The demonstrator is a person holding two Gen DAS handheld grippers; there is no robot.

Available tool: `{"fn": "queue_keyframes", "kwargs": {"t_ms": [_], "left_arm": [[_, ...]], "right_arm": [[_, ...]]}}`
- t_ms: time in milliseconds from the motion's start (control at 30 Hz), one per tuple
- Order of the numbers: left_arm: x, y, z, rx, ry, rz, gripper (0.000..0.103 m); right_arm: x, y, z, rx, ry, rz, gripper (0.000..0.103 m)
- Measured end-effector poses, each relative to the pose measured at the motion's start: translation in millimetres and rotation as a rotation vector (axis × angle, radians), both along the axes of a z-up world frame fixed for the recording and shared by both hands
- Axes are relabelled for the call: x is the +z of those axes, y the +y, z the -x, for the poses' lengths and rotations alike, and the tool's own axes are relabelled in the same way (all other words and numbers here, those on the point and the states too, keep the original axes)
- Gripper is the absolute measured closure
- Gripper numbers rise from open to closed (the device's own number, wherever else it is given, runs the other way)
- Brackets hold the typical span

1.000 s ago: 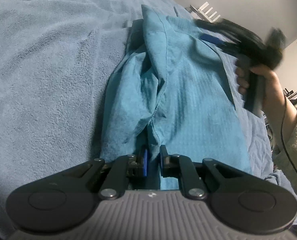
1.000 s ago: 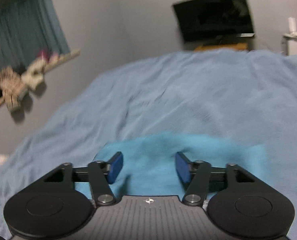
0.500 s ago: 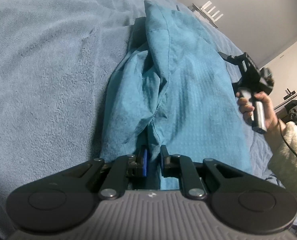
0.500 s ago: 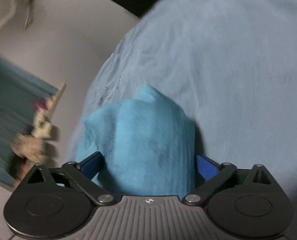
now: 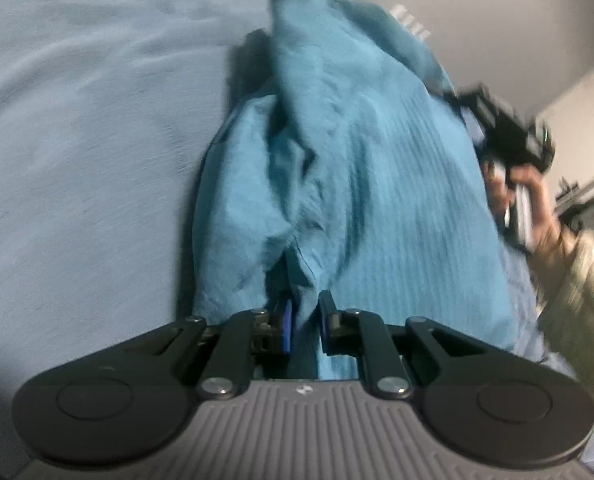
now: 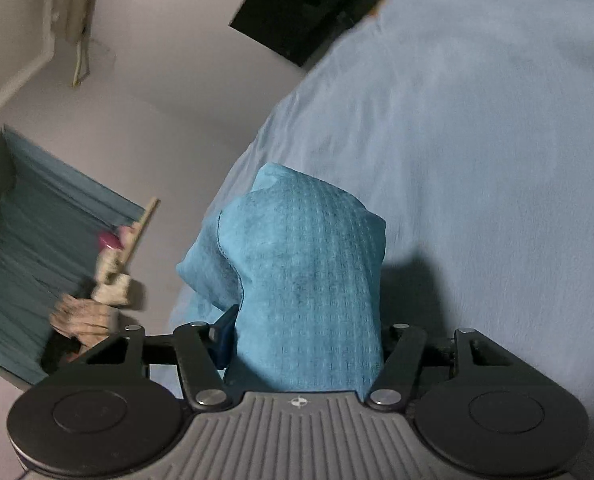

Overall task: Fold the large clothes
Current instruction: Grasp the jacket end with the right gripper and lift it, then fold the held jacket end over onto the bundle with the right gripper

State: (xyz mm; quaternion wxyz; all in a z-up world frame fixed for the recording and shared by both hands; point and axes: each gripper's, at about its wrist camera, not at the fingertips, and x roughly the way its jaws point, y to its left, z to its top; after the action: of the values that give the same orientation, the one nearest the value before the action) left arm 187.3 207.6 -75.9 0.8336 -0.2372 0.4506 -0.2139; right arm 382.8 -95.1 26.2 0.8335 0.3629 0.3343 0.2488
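A large teal garment (image 5: 369, 184) lies stretched along the pale blue bedspread (image 5: 81, 152). My left gripper (image 5: 305, 316) is shut on the garment's near edge. In the right wrist view the garment (image 6: 309, 280) bunches up between the fingers of my right gripper (image 6: 305, 336), which has closed on it and holds it above the bed. The right gripper (image 5: 509, 132) also shows blurred in the left wrist view, at the garment's far right side, held by a hand.
The bedspread (image 6: 477, 140) fills most of the right wrist view. A dark TV screen (image 6: 309, 4) hangs on the wall beyond the bed. A shelf with a soft toy (image 6: 93, 304) and a teal curtain (image 6: 29, 240) are at the left.
My right gripper dropped onto the garment's far end, closed on it and lifted it. The left gripper kept its hold, and the garment shifted slightly.
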Motion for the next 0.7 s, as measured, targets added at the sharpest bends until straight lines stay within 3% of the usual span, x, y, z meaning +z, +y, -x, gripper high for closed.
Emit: {"fn": "queue_keyframes", "kwargs": {"t_ms": [167, 267, 367, 467, 600, 700], "left_arm": [[9.1, -56.9, -32.2, -0.038, -0.082, -0.038, 0.093], [9.7, -76.1, -46.9, -0.032, -0.11, -0.006, 0.093], [8.0, -84.8, -49.8, -0.055, -0.121, 0.05, 0.093], [9.9, -84.0, -48.5, -0.077, -0.139, -0.019, 0.093], [2.1, -78.0, -44.7, -0.054, -0.115, 0.032, 0.093], [5.7, -78.6, -44.2, -0.058, -0.126, 0.004, 0.093]], "right_arm": [[65.3, -36.7, -34.8, -0.096, -0.092, 0.236, 0.032], [72.9, -43.5, -44.5, -0.29, -0.086, 0.475, 0.014], [68.8, -39.2, -31.9, -0.358, -0.127, 0.575, 0.015], [64.0, -20.6, -5.8, -0.279, -0.232, 0.585, 0.023], [53.1, -19.4, 62.2, -0.18, -0.308, 0.612, 0.034], [37.7, -1.2, 106.0, -0.081, -0.327, 0.736, 0.045]]}}
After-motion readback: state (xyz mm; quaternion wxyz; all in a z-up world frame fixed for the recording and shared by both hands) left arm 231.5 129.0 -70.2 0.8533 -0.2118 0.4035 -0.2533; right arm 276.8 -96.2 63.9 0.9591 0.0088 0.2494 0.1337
